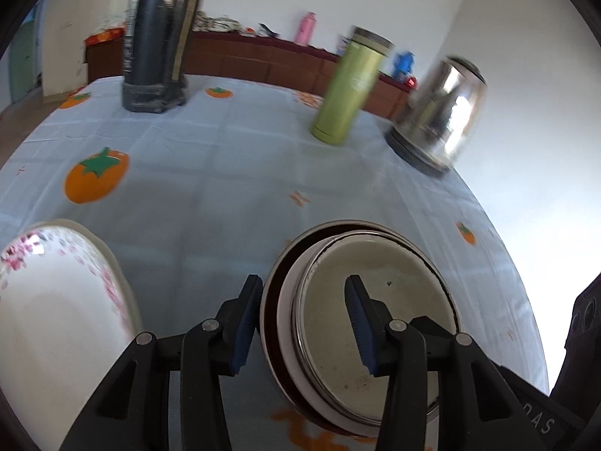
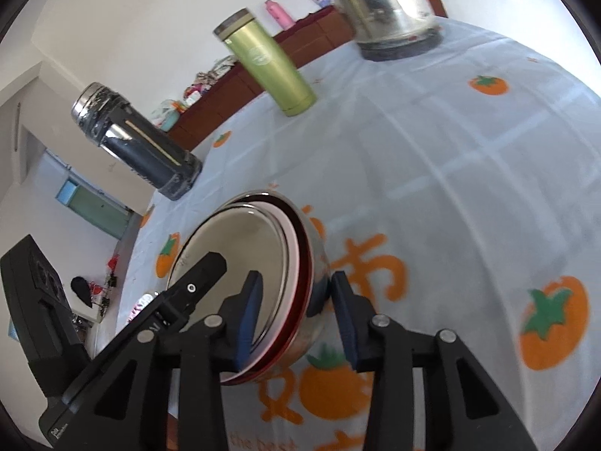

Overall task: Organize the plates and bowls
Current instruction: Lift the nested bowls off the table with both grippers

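A stack of nested steel bowls [image 1: 405, 282], with a pink and a dark red rim showing, sits on the tomato-print tablecloth [image 1: 210, 188]. My left gripper [image 1: 303, 282] straddles the stack's left wall, one pad outside and one inside, closed on it. In the right wrist view the same bowl stack [image 2: 240, 240] has my right gripper [image 2: 296, 276] on its opposite wall, outer pad against the shiny side and inner pad within the bowl. A black finger of the left gripper [image 2: 210, 263] reaches into the bowl there. A white plate with pink flowers [image 1: 56, 300] lies to the left.
At the back of the table stand a black thermos [image 1: 157, 37], a green tumbler [image 1: 349, 86] and a steel kettle [image 1: 439, 112]. The table's right edge [image 1: 499, 248] runs close to the bowls. A brown cabinet [image 1: 263, 60] lines the far wall.
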### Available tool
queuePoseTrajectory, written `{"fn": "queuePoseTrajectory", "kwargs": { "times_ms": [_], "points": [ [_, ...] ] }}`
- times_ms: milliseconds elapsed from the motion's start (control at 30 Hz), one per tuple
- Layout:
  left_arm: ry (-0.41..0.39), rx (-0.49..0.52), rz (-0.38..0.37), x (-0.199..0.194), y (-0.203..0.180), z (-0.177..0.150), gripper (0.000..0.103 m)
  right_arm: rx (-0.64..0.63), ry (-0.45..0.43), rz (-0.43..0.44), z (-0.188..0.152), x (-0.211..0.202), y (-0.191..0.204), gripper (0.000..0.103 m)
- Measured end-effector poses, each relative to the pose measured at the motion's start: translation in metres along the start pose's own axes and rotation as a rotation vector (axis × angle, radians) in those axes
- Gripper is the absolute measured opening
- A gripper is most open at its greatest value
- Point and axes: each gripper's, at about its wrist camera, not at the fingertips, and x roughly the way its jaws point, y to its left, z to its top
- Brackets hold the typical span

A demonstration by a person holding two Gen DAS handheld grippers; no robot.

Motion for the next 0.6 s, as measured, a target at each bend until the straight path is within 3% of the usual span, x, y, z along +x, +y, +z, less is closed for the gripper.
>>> {"fn": "queuePoseTrajectory", "kwargs": {
  "times_ms": [100,267,367,600],
  "points": [
    [-0.031,0.106,0.043,-0.011,-0.025,-0.013,0.047,0.016,0.007,0.019,-0.007,-0.015,-0.015,0.036],
    [0.003,0.142,-0.017,-0.021,-0.047,-0.035,0.047,0.01,-0.021,-0.038,-0.027,-0.046,-0.033,0.036],
    [-0.037,0.183,0.027,-0.025,-0.058,-0.047,0.046,0.021,-0.05,-0.028,-0.037,-0.057,-0.043,0.035],
    [-0.069,0.122,0.07,-0.017,-0.047,-0.055,0.046,-0.032,-0.118,-0.044,-0.04,-0.058,-0.033,0.035]
  ]
}}
